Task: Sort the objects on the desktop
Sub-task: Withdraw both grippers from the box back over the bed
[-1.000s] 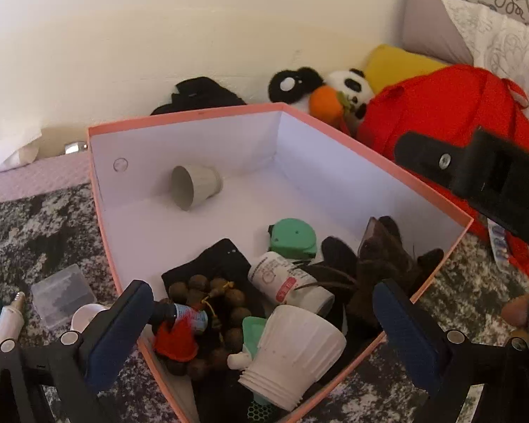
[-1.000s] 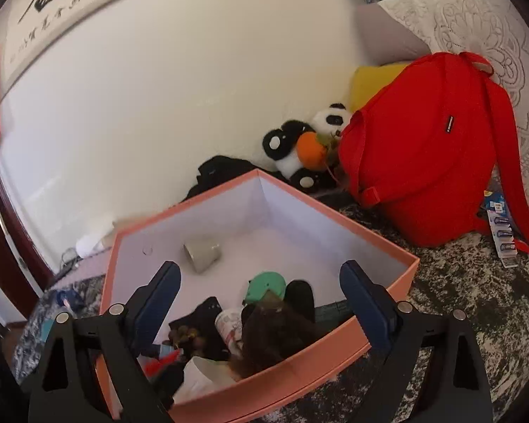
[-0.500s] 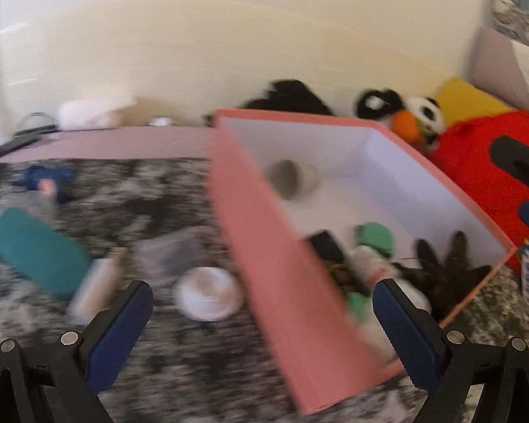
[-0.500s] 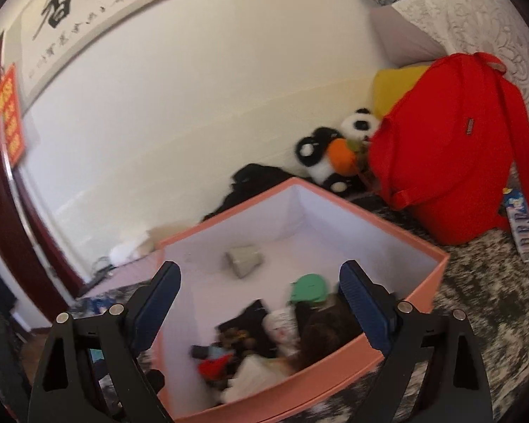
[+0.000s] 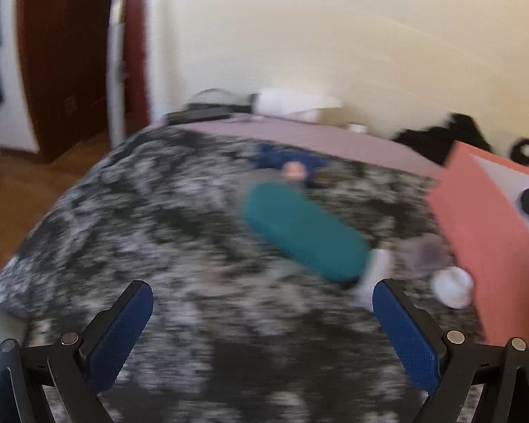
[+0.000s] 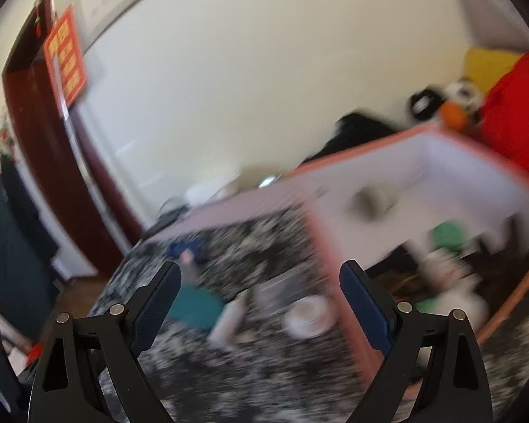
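Both views are blurred by motion. A pink box (image 5: 483, 225) with white inside stands at the right; the right wrist view shows it (image 6: 321, 243) holding a grey cup (image 6: 374, 197), a green item (image 6: 448, 234) and other objects. On the mottled blanket left of it lie a teal case (image 5: 303, 231), a white tube (image 5: 372, 275), a white round lid (image 5: 453, 287) and a small blue doll (image 5: 292, 165). My left gripper (image 5: 262, 320) is open and empty over the blanket, short of the teal case. My right gripper (image 6: 259, 303) is open and empty above the lid (image 6: 308, 315) and tube (image 6: 229, 320).
A red backpack (image 6: 515, 112), a panda plush (image 6: 458, 97) and black cloth (image 6: 356, 130) lie behind the box by the wall. A lilac sheet (image 5: 299, 134) borders the blanket (image 5: 158, 232). A dark red door (image 5: 63, 60) and wood floor (image 5: 14, 190) are at the left.
Both grippers have swung left, away from the box. The left view now faces the loose items on the blanket, and the box has slid to the right edge. Both stay open.
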Demonstrator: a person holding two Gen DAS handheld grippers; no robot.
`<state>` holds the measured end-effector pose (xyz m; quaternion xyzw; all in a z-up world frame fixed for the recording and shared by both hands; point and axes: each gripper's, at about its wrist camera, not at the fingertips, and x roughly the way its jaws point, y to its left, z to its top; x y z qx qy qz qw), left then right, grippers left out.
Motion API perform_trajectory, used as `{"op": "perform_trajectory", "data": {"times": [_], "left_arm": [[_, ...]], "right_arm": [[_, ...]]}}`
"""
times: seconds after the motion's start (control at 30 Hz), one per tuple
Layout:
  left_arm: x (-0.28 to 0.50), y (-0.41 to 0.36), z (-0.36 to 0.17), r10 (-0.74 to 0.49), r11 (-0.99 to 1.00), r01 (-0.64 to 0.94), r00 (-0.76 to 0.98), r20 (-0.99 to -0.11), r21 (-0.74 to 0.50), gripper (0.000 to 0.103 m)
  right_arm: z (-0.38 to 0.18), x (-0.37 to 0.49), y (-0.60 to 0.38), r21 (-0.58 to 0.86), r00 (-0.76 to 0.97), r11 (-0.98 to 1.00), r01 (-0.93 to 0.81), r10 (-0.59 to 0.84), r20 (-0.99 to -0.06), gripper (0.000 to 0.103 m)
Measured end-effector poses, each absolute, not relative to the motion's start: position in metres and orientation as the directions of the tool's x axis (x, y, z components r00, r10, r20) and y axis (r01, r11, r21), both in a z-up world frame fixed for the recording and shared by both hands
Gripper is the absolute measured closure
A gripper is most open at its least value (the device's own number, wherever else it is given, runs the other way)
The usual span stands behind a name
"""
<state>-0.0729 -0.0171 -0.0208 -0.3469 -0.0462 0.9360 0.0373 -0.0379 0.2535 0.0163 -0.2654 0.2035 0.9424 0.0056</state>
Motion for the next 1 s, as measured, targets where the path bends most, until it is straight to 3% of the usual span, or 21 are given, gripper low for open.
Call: {"op": "perform_trajectory", "data": {"times": [0.1,0.3,0.67,0.8,0.93,1.0], "left_arm": [[-0.08,-0.053,-0.026,0.101,-0.985,0.022,-0.74,-0.665,-0.173,0.0],[-0.09,-0.098,-0.033,0.123,-0.969,0.063,-0.716,-0.687,-0.24,0.0],[-0.107,-0.111,-0.055,0.003,-0.998,0.04,-0.699,-0.716,-0.044,0.0],[-0.111,-0.11,-0.054,0.039,-0.996,0.036,-0.684,-0.729,-0.087,0.0],[-0.109,-0.096,-0.054,0.052,-0.996,0.022,-0.674,-0.737,-0.091,0.0],[-0.108,-0.086,-0.055,0.052,-0.997,0.011,-0.672,-0.739,-0.081,0.0]], "right_arm": [[-0.007,-0.079,0.219,0.367,-0.81,-0.928,-0.07,-0.162,-0.563,0.009],[-0.052,-0.149,0.16,0.194,-0.746,-0.98,0.046,-0.163,-0.645,0.006],[-0.117,-0.221,0.075,-0.156,-0.645,-0.924,0.349,-0.117,-0.755,0.001],[-0.132,-0.231,0.068,-0.171,-0.615,-0.93,0.325,-0.071,-0.785,0.009],[-0.128,-0.209,0.084,-0.069,-0.584,-0.955,0.288,-0.118,-0.804,0.027],[-0.12,-0.187,0.095,-0.001,-0.58,-0.964,0.266,-0.159,-0.799,0.029]]}}
